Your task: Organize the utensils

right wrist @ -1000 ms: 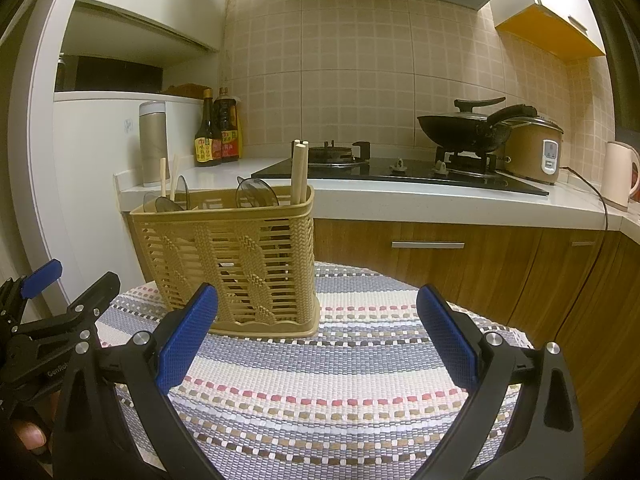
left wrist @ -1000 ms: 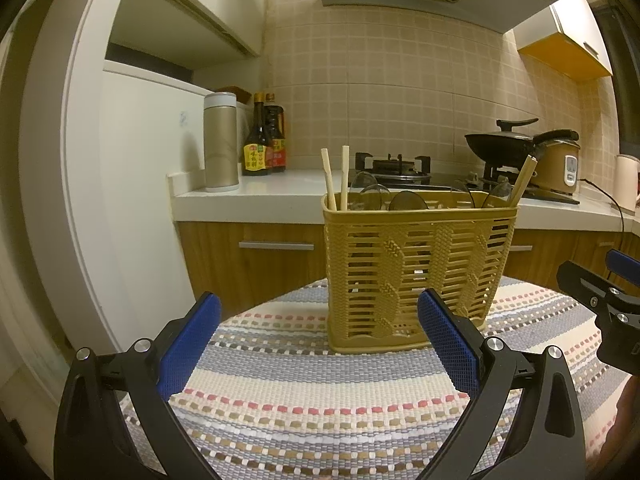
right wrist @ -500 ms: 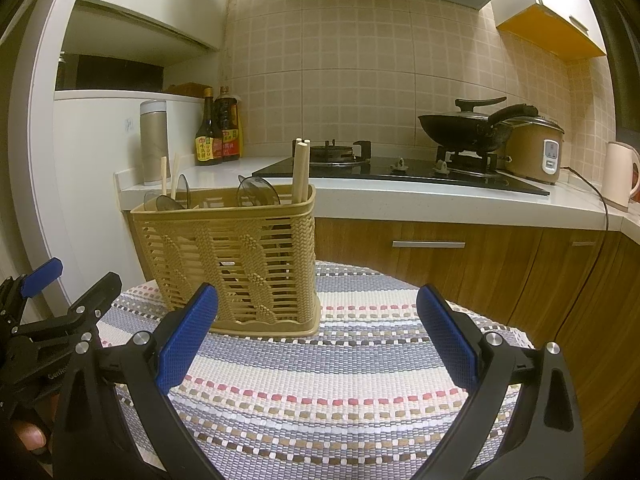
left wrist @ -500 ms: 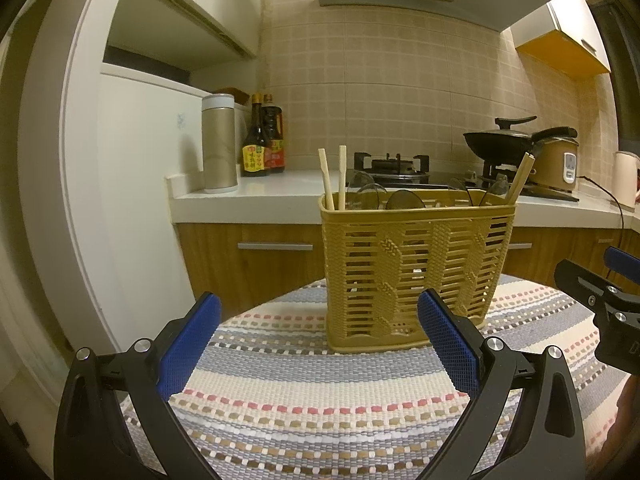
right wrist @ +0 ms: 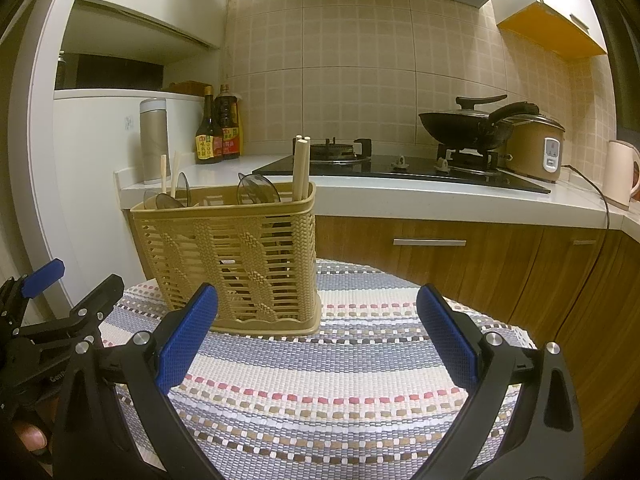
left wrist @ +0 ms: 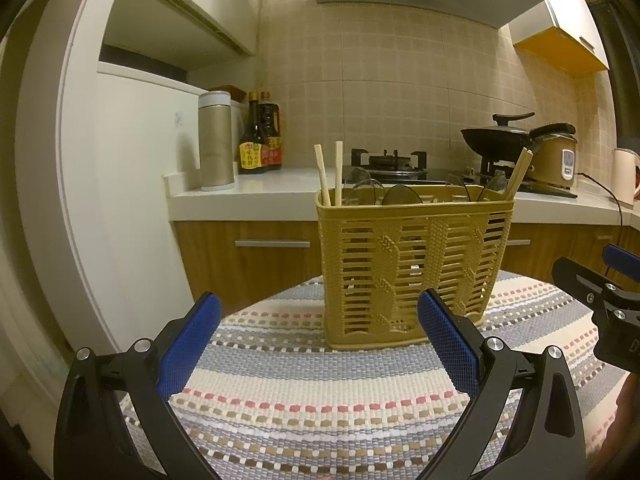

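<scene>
Left gripper [left wrist: 318,344]: jaws wide apart, nothing between the blue pads [left wrist: 188,346], low in the left wrist frame over the striped woven tablecloth [left wrist: 320,392]. Right gripper [right wrist: 316,340]: same, jaws spread, empty, bottom of the right wrist frame.

Utensil basket [left wrist: 412,264], tan plastic weave, stands upright on the tablecloth, centre of the left wrist frame, just beyond the left gripper's right pad. In the right wrist view the basket [right wrist: 232,256] is left of centre, behind that gripper's left pad.

Contents seen from the left wrist: two wooden chopsticks [left wrist: 330,174] sticking up at the basket's left end, another chopstick pair [left wrist: 519,172] leaning out at the right end, dark spoon bowls [left wrist: 400,195] poking above the rim between them. Right wrist view: chopstick pair [right wrist: 301,168] at the near right corner, spoons [right wrist: 256,189] mid-rim, two thin sticks at the far left end.

Each gripper shows in the other's frame: the right one at the right edge of the left wrist view, the left one at the lower left of the right wrist view.

Background: white counter [left wrist: 256,190], thermos [left wrist: 216,140], two sauce bottles [left wrist: 260,136], gas hob [right wrist: 400,166], lidded wok [right wrist: 466,124], rice cooker [right wrist: 538,148], kettle [right wrist: 620,172] at the right edge.
</scene>
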Motion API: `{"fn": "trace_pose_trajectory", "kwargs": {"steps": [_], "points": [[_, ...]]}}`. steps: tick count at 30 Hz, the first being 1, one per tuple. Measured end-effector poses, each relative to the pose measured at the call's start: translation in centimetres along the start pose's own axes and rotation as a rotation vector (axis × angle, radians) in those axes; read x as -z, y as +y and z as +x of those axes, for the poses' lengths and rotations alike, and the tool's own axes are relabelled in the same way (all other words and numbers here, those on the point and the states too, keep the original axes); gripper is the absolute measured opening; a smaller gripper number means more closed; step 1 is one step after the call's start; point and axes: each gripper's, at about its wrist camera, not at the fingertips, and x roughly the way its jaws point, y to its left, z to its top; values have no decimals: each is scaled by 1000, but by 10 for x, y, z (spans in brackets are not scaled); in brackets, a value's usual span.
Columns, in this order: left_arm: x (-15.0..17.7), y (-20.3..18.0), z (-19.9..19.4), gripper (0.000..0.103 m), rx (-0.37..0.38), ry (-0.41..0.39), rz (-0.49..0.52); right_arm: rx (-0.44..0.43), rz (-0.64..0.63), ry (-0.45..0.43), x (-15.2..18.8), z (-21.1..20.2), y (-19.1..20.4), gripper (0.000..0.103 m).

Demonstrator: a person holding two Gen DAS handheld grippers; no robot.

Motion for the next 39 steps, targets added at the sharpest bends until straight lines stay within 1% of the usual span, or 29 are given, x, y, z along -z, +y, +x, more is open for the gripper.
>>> {"fn": "trace_pose_trajectory", "kwargs": {"steps": [35, 39], "points": [[0, -1, -3, 95, 3, -5, 4, -5, -12, 8, -1, 1, 0, 95], [-1, 0, -5, 95, -3, -16, 4, -7, -10, 7, -2, 1, 0, 95]]}}
